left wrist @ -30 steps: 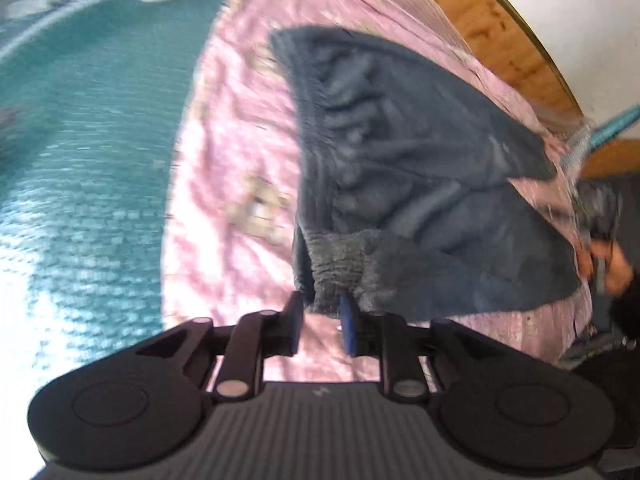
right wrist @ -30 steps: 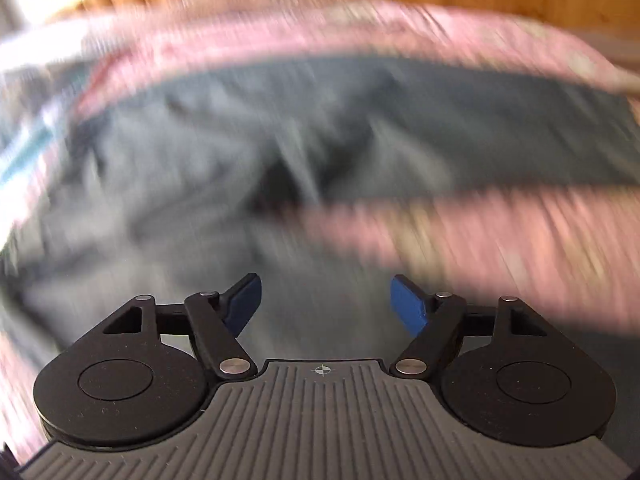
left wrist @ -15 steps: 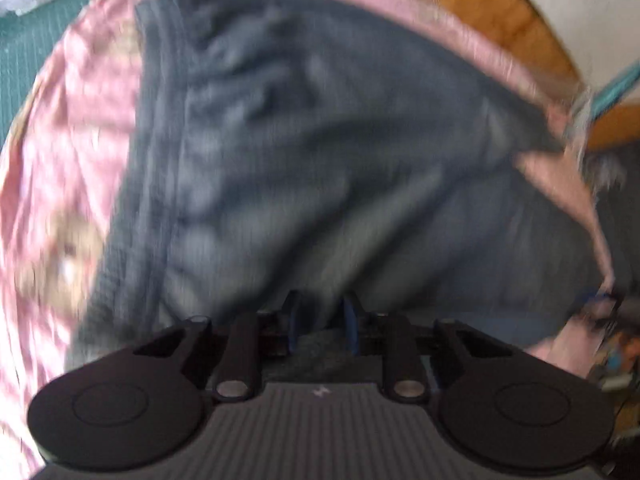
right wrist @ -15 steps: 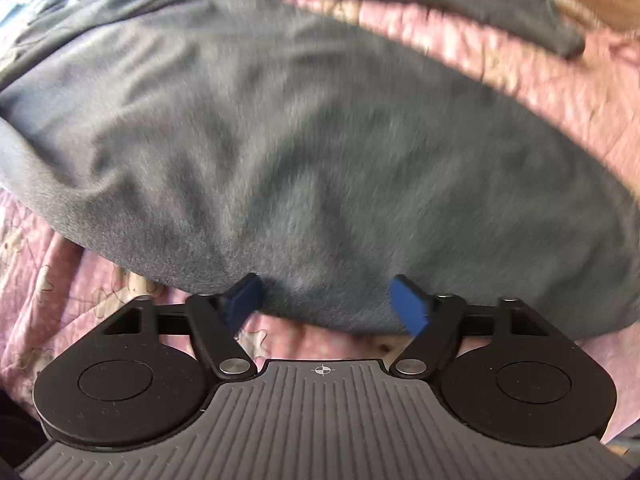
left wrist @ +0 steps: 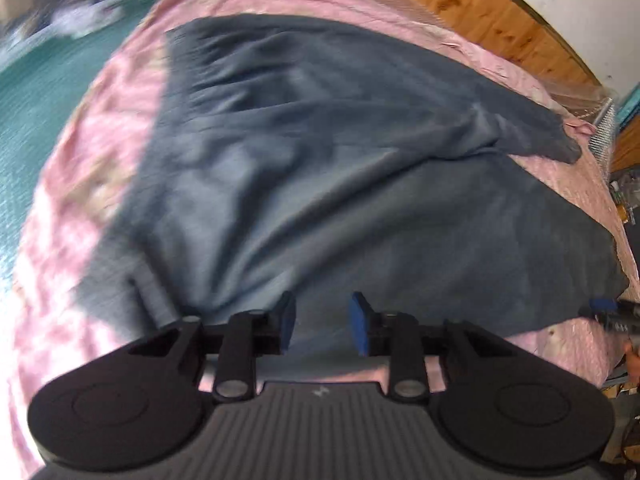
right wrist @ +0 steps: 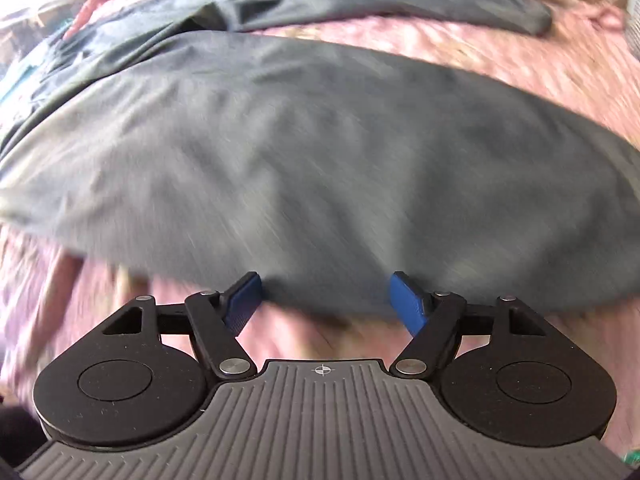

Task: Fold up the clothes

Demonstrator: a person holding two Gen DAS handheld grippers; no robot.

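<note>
A dark grey garment (left wrist: 340, 168) lies spread on a pink patterned sheet (left wrist: 76, 208), one long leg or sleeve (left wrist: 532, 136) reaching to the far right. My left gripper (left wrist: 322, 320) hovers over its near edge; the jaws are opening, with grey cloth lying slack between and beneath the blue pads, which do not press on it. In the right wrist view the same garment (right wrist: 312, 168) fills the middle. My right gripper (right wrist: 326, 296) stands open at the cloth's near hem, gripping nothing. One of its blue fingertips (left wrist: 602, 304) shows at the left view's right edge.
A teal woven mat (left wrist: 36, 100) lies left of the pink sheet. Wooden boards (left wrist: 480, 12) and a white wall run along the far side. Clutter and a person's hand (left wrist: 632, 360) sit at the right edge.
The left gripper, earlier shut on a ribbed edge of the grey garment, carried it across the sheet and has now parted its jaws. The right gripper moved along the garment and stayed open.
</note>
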